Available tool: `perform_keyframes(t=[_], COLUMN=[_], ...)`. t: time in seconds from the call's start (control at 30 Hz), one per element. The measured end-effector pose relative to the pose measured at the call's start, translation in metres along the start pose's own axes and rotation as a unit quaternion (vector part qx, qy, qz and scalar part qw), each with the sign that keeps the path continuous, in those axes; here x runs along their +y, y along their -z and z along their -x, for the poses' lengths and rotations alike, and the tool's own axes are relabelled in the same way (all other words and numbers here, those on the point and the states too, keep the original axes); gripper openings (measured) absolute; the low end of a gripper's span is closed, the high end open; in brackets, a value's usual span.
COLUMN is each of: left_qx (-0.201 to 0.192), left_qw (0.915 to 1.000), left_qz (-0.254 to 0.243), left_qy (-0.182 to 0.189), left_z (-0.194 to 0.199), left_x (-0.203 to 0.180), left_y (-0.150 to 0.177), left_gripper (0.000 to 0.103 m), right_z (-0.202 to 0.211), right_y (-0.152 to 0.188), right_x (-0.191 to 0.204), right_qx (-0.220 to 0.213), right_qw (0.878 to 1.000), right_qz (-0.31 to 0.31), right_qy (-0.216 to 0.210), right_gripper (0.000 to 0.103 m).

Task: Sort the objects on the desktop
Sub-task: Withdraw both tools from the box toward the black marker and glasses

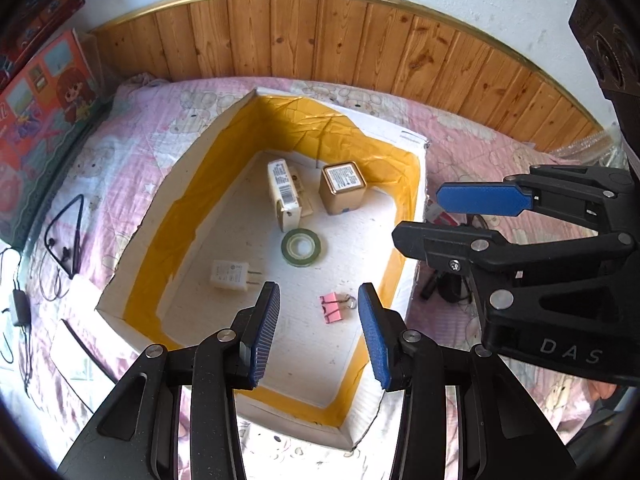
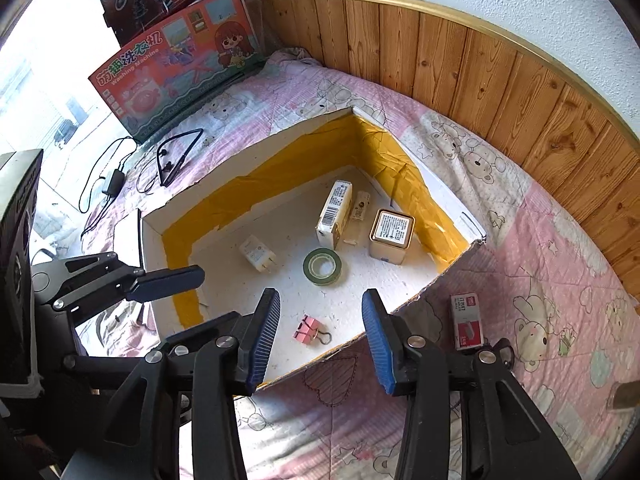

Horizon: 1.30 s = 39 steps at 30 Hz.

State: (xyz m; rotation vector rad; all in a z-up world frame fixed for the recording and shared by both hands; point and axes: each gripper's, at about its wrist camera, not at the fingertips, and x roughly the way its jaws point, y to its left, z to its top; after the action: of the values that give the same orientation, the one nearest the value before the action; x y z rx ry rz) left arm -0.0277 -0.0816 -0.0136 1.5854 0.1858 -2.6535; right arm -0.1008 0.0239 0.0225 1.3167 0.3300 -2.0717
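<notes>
tray [image 2: 248, 184]: 2 boxes, 1 tape, 1 charger, 1 clip | floor mid-front bare | both grippers' fingers open, empty

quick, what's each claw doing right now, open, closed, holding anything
Left claw: open, holding nothing, above the box.
Right claw: open, holding nothing, above the pink clip.

Both looking steeply down from above, along own fingers, near the box [image 1: 132, 300]. Left view over its near rim, facing the wall panelling [image 1: 320, 40]; right view from its right corner. Shared: box interior, tape roll [image 2: 322, 267], pink clip [image 1: 332, 309].
</notes>
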Motion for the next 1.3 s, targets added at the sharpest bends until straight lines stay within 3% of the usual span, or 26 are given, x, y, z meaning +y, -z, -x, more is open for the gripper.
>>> perform_keyframes(t=[0.4, 0.87, 1.1, 1.3], left_qx=[-0.027, -0.06, -0.052, -0.03], left_qw=[0.9993, 0.9902, 0.9866, 0.9866], left_qz=[-0.024, -0.116, -0.141, -0.142], left_qy=[0.005, 0.049, 0.064, 0.075], left_z=[0.014, 0.021, 0.009, -0.012], left_x=[-0.018, -0.081, -0.106, -0.121], left_y=[0.008, 0.025, 0.033, 0.034], left_gripper=[0.043, 0.043, 0.043, 0.043], right_z=[0.032, 0.066, 0.062, 0.014], right_y=[0.034, 0.089, 0.131, 0.166], right_x=[-0.001, -0.032, -0.075, -0.124], right_qx=[-0.06, -0.128, -0.144, -0.101], right_qw=[0.998, 0.99, 0.981, 0.964], right_qz=[-0.008, -0.05, -0.128, -0.242], right_qy=[-0.012, -0.036, -0.038, -0.049], right_gripper=[0.045, 0.046, 0.046, 0.046])
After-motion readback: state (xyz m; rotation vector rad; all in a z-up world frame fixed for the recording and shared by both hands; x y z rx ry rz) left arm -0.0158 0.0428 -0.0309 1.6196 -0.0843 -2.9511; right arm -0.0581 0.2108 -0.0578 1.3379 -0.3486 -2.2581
